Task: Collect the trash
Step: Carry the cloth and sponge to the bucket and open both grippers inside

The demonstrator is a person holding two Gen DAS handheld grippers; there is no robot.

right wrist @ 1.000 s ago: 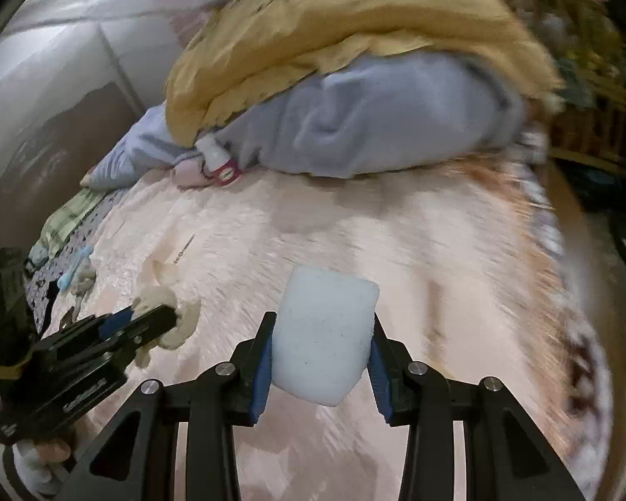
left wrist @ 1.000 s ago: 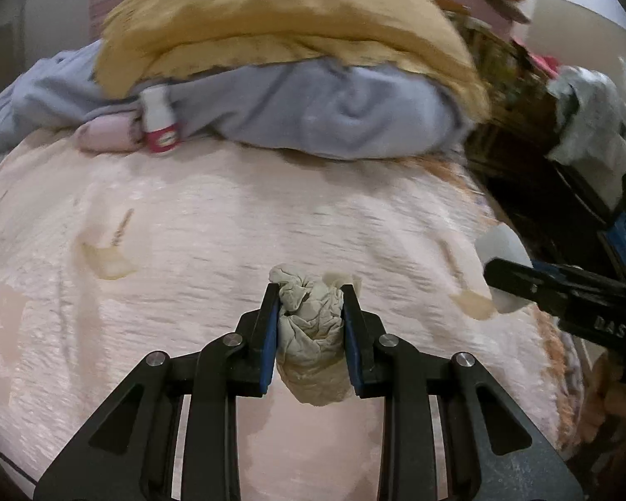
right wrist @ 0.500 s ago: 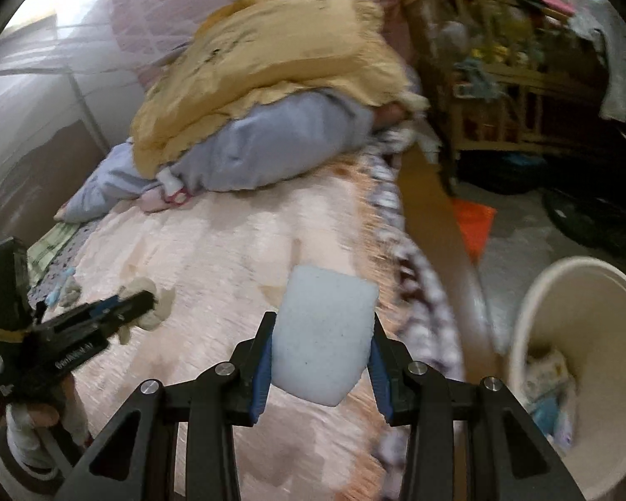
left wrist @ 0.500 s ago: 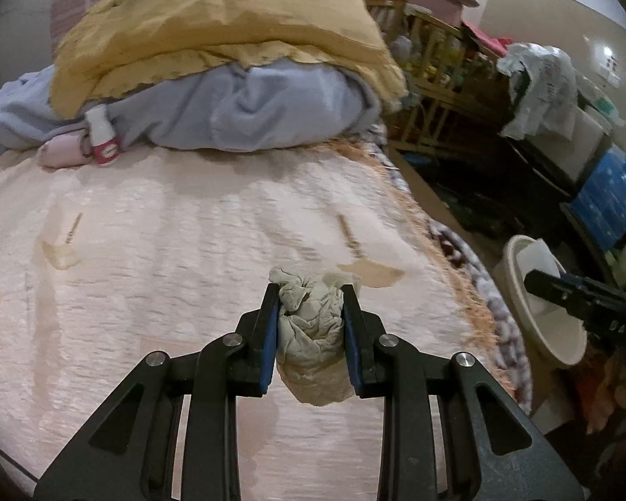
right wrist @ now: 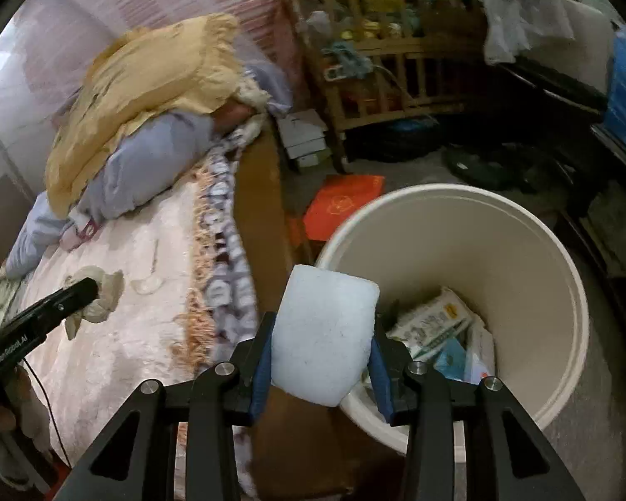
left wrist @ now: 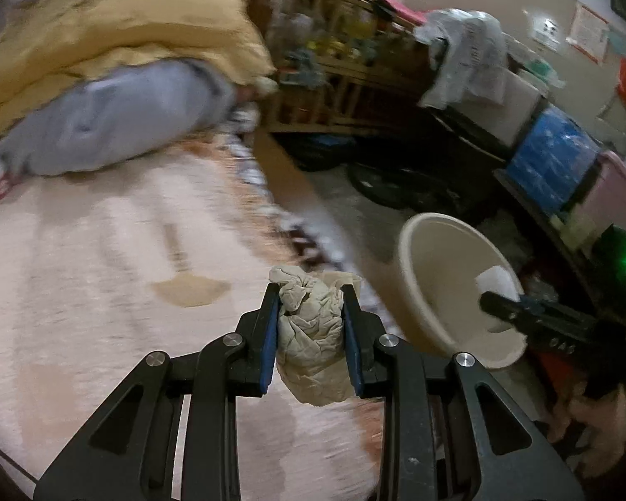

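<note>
Dim indoor light, with the left view motion-blurred across the bed (left wrist: pixel 83 259) beyond its tool (left wrist: pixel 311 325), the right view sharper, and both bowed and black-cornered by fisheye.

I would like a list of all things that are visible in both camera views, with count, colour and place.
foam block: one, white, between the right gripper's fingers, at the bin's near rim.
crumpled tissue wad: one, beige, between the left gripper's fingers, over the bed.
trash bin: one, cream, on the floor beside the bed, packets inside.
bed cover: one, pale pink.
blanket: one, yellow, on top of the grey bedding.
grey bedding: one pile, at the bed's far end.
wooden crib: one, brown, behind the bin.
red packet: one, on the floor.
left gripper: black, blue pads, shut.
right gripper: black, blue pads, shut.
</note>
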